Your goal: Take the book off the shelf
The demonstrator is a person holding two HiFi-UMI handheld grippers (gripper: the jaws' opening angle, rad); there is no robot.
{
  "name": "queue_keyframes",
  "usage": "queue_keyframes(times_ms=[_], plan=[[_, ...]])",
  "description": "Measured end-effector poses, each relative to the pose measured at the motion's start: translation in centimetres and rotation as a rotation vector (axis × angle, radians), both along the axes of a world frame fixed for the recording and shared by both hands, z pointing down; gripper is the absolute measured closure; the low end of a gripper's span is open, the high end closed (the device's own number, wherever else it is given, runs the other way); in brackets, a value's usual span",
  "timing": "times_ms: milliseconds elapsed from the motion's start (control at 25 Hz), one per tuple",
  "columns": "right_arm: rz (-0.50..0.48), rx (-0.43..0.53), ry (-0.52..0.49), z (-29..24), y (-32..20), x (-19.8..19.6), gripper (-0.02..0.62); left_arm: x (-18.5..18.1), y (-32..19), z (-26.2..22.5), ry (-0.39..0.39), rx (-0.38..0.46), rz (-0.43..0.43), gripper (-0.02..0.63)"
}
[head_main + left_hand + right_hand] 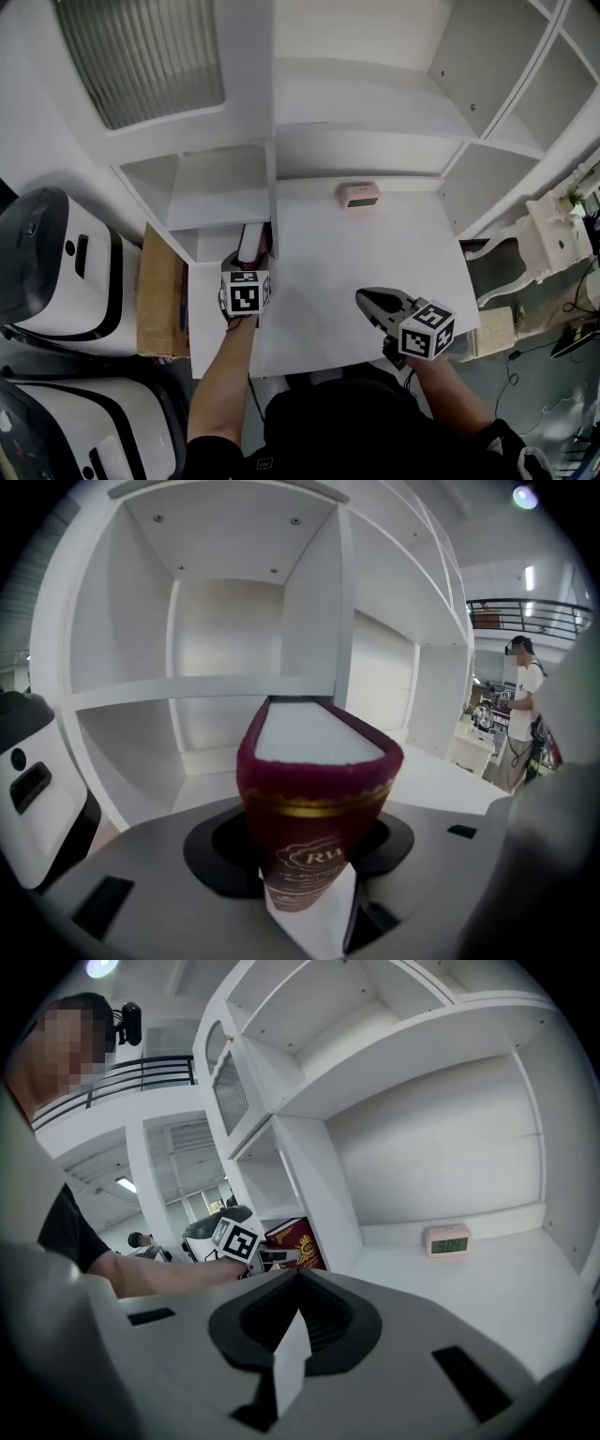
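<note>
A dark red book [251,242] with gold lettering stands upright in the left compartment of the white shelf unit [225,192], against the divider. My left gripper [251,266] reaches in at its spine. In the left gripper view the spine of the book [314,789] fills the space between the jaws with no gap showing, so my left gripper [314,907] is shut on it. My right gripper [373,302] hovers over the front right of the shelf board, shut and holding nothing. The right gripper view shows the book [295,1241] to the left of the right gripper [291,1363].
A small pink digital clock [359,195] stands at the back of the wide shelf board [375,253]. White appliances [47,272] and a cardboard box [161,291] sit to the left. White carved furniture [553,244] is at the right. A person [520,705] stands far off.
</note>
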State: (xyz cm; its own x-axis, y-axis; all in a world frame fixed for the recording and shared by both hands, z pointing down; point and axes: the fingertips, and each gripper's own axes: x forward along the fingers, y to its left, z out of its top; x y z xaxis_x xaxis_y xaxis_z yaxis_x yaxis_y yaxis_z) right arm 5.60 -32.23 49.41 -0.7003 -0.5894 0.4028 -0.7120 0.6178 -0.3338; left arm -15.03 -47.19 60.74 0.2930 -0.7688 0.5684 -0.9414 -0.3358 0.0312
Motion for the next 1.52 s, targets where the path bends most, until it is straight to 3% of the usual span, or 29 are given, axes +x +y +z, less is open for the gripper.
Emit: queue_keyframes(times_ms=[200, 440, 680, 960, 1280, 1520], plan=[[0.017, -0.005, -0.014, -0.1, 1.3, 1.5, 0.583, -0.4, 2.8, -0.7, 0.021, 0.009, -0.017, 0.393], [-0.045, 0.009, -0.045, -0.6, 2.5, 3.5, 0.582, 0.2, 6.5, -1.8, 0.021, 0.009, -0.08, 0.394], [-0.057, 0.015, -0.087, -1.0, 4.2, 8.9, 0.583, 2.0, 10.5, -3.7, 0.016, 0.039, -0.152, 0.394], [-0.023, 0.001, -0.119, 0.5, 7.1, 16.2, 0.583, 7.7, 15.1, -6.3, 0.024, 0.077, -0.153, 0.394], [-0.011, 0.02, -0.149, 0.6, 10.2, 21.7, 0.583, 16.6, 18.7, -9.6, 0.081, 0.12, -0.085, 0.394], [0.02, 0.058, -0.147, -0.1, 12.0, 25.1, 0.583, 21.4, 21.1, -11.4, 0.085, 0.142, -0.026, 0.394]])
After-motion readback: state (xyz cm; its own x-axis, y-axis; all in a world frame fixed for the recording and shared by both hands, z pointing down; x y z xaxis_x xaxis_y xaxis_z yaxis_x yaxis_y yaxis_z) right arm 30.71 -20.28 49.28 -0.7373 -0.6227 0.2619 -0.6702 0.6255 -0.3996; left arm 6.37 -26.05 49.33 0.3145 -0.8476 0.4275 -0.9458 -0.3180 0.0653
